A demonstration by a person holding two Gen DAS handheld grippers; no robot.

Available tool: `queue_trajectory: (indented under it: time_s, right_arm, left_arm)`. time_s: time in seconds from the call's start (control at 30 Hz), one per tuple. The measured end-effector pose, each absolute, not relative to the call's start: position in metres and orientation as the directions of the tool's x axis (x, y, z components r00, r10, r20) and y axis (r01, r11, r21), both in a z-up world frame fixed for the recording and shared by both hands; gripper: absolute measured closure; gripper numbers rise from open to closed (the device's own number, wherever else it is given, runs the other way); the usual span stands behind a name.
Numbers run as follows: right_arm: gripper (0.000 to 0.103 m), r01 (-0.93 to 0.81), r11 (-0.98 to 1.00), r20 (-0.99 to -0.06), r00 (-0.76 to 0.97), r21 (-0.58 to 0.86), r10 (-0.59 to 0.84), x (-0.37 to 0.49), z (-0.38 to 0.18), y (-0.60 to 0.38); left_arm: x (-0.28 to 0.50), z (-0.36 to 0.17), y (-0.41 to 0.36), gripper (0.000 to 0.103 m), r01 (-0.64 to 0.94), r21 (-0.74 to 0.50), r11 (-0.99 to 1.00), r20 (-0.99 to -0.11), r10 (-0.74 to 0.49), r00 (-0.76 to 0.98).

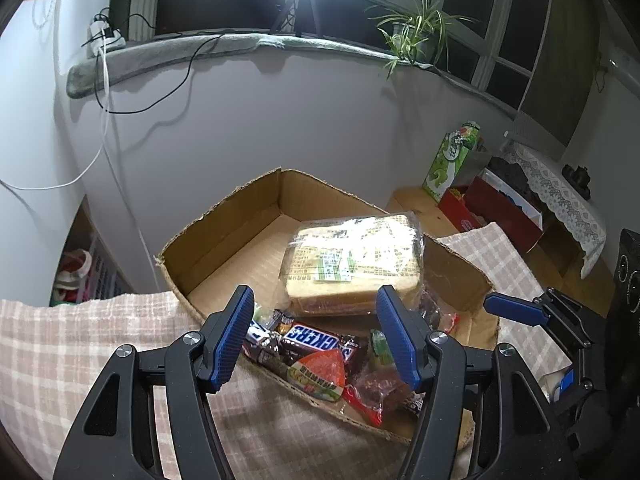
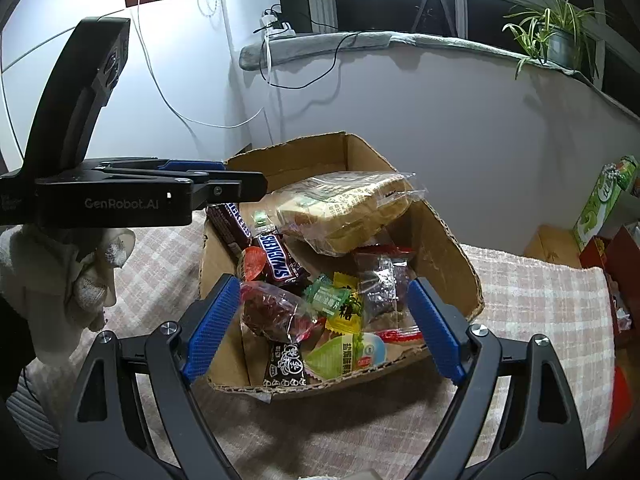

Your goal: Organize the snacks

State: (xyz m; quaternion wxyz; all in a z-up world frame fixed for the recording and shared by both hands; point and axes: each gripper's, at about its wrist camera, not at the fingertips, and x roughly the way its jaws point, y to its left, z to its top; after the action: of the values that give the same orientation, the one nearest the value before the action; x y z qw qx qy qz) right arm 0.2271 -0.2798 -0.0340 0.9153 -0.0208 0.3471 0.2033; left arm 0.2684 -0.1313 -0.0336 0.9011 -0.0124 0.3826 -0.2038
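Observation:
An open cardboard box [image 1: 224, 240] [image 2: 440, 248] sits on a checked cloth. Inside it, a clear-wrapped bread loaf [image 1: 352, 256] [image 2: 344, 208] leans over a pile of small snacks: Snickers bars [image 1: 316, 340] [image 2: 280, 260], wrapped candies [image 2: 340, 300] and dark red packets [image 2: 272, 312]. My left gripper [image 1: 315, 294] hovers open over the box's near edge, nothing between its fingers. My right gripper [image 2: 322, 282] is open above the candy pile, its pads apart from the packets. Each gripper shows from the side in the other view: the right gripper's fingers [image 1: 516, 310], the left gripper's fingers [image 2: 200, 184].
The checked cloth [image 1: 60, 352] [image 2: 540, 292] covers the surface around the box. A green carton [image 1: 448, 160] and red boxes [image 1: 480, 200] stand at the right. A white wall rises behind, with a sill holding a plant [image 1: 416, 28] and cables. A gloved hand [image 2: 92, 272] holds the left gripper.

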Motion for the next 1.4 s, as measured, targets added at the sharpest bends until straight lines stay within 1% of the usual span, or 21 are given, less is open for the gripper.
queue_trajectory:
  time_s: [0.17,0.27,0.5,0.9,0.97,1.03,1.17,1.2,1.23,1.3,1.4]
  right_arm:
    - [0.015,-0.375,0.921,-0.64,0.685,0.101,0.349,0.219,-0.03,-0.279]
    - [0.015,-0.37,0.924,-0.631,0.695,0.095,0.344,0.209,-0.025,-0.279]
    - [0.015,-0.355,0.932,-0.622,0.713,0.08,0.325,0.191,-0.018,-0.275]
    - [0.015,-0.297,0.952,-0.563,0.775,0.078,0.287,0.144,0.004,-0.272]
    - [0.015,-0.28,0.956,-0.553,0.785,0.086,0.28,0.135,0.006,-0.272]
    - [0.015,-0.264,0.96,-0.547,0.792,0.095,0.272,0.129,0.008,-0.273]
    - [0.015,-0.239,0.966,-0.539,0.804,0.097,0.253,0.116,0.011,-0.273]
    - [0.012,-0.231,0.968,-0.536,0.808,0.097,0.247,0.113,0.011,-0.273]
    - [0.006,-0.224,0.97,-0.533,0.811,0.097,0.241,0.11,0.012,-0.274]
    - [0.0,-0.203,0.974,-0.518,0.825,0.1,0.225,0.104,0.013,-0.276]
    - [0.0,-0.179,0.98,-0.505,0.84,0.087,0.198,0.098,0.015,-0.279]
  left_arm:
    - [0.257,-0.026,-0.127,0.04,0.357,-0.185,0.916,-0.672,-0.383,0.634]
    - [0.249,-0.022,-0.124,0.037,0.356,-0.188,0.915,-0.664,-0.386,0.64]
    - [0.226,-0.016,-0.112,0.037,0.34,-0.2,0.919,-0.647,-0.385,0.658]
    - [0.161,-0.005,-0.085,0.037,0.281,-0.208,0.937,-0.588,-0.35,0.73]
    - [0.151,-0.005,-0.083,0.034,0.272,-0.208,0.94,-0.582,-0.342,0.738]
    - [0.14,-0.003,-0.081,0.026,0.259,-0.208,0.943,-0.574,-0.332,0.749]
    - [0.125,-0.003,-0.077,0.023,0.23,-0.205,0.951,-0.568,-0.307,0.763]
    - [0.122,-0.003,-0.076,0.023,0.223,-0.207,0.953,-0.569,-0.303,0.765]
    - [0.12,-0.004,-0.075,0.022,0.218,-0.208,0.954,-0.571,-0.299,0.765]
    - [0.116,-0.006,-0.074,0.022,0.209,-0.206,0.956,-0.578,-0.291,0.763]
    - [0.111,-0.008,-0.073,0.022,0.2,-0.202,0.959,-0.586,-0.282,0.76]
